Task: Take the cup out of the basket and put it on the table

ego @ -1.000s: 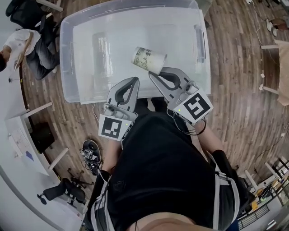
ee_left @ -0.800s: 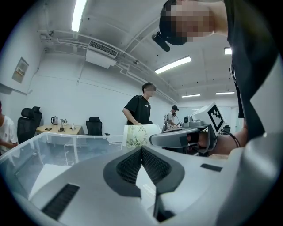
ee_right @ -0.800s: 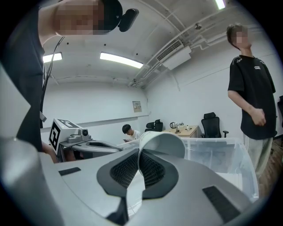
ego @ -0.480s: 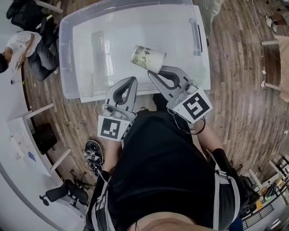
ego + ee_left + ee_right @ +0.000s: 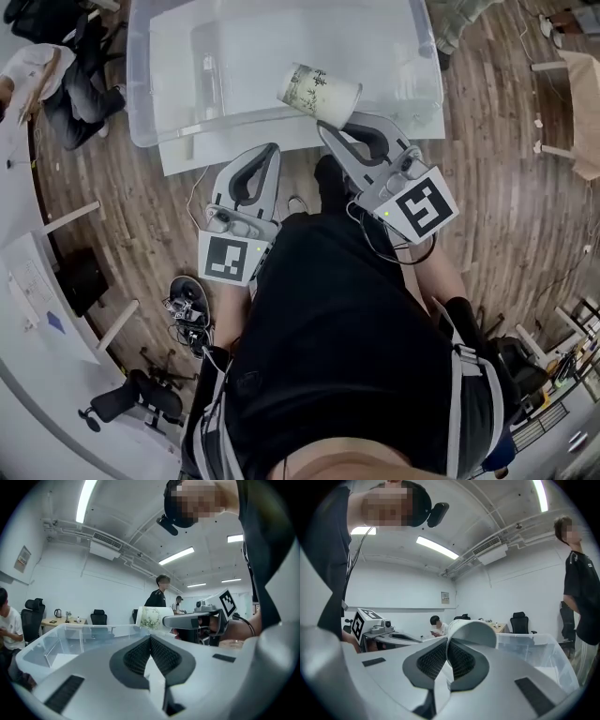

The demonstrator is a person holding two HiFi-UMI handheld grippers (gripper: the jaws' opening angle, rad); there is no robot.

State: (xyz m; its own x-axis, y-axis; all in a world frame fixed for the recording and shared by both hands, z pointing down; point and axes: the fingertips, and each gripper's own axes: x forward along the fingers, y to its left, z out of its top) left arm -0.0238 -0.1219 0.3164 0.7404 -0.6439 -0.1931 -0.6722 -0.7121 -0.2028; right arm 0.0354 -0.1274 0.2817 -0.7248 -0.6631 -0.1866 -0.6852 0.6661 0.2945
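The cup (image 5: 319,92) is a white paper cup with a green print, held tilted on its side in the air over the near rim of the clear plastic basket (image 5: 141,94). My right gripper (image 5: 330,127) is shut on the cup's rim, one jaw inside the mouth and one outside. The right gripper view shows the cup (image 5: 471,632) pinched at the jaw tips of the right gripper (image 5: 447,644). My left gripper (image 5: 272,150) is shut and empty, just short of the white table (image 5: 187,155). In the left gripper view the cup (image 5: 151,618) hangs ahead of the left gripper (image 5: 150,639).
The basket (image 5: 70,634) covers most of the small table. A seated person (image 5: 56,84) is at the far left and an office chair (image 5: 122,398) stands on the wooden floor behind. Another person (image 5: 581,588) stands to the right of the basket.
The right gripper has brought the cup from over the basket's inside toward its near rim. The basket and table have slid up the picture. The left gripper stays shut.
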